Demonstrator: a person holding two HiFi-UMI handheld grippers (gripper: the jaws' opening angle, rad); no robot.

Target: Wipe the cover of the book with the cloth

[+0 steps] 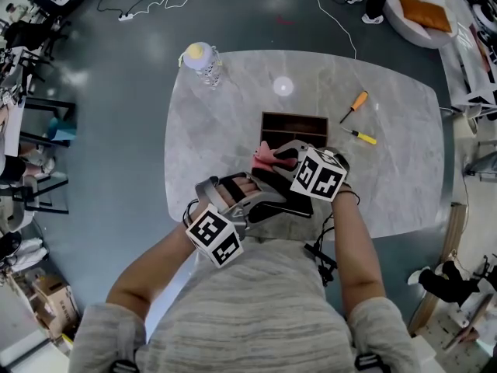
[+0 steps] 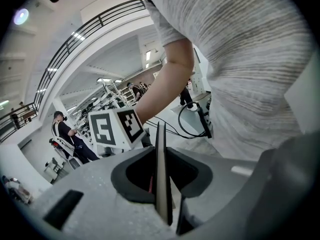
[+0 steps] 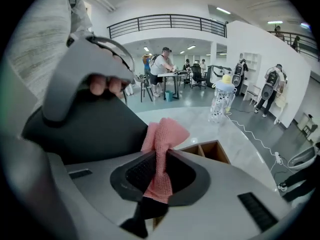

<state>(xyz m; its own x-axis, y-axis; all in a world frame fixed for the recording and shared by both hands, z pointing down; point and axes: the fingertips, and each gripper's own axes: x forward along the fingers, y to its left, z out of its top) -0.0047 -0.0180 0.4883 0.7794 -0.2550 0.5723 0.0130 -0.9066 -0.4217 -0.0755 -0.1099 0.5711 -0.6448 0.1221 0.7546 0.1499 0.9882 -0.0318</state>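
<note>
Pressing hard over the book (image 2: 161, 144) clamped in the left gripper (image 2: 161, 184), the cloth (image 3: 164, 144) pinched in the right gripper (image 3: 159, 181) could be dragged free.

Head view: book (image 1: 293, 205) is mostly covered by left gripper (image 2: 162, 176) and right gripper (image 3: 159, 176); only a dark strip shows. Cloth (image 1: 266, 158) is half hidden behind the right gripper, and the wooden box (image 1: 293, 121) has its near edge blocked. Left gripper view: book seen edge-on, cover unseen. Worktop (image 1: 233, 115) has its near edge under the person's torso. Bottle (image 1: 203, 59) print is too small to read.
</note>
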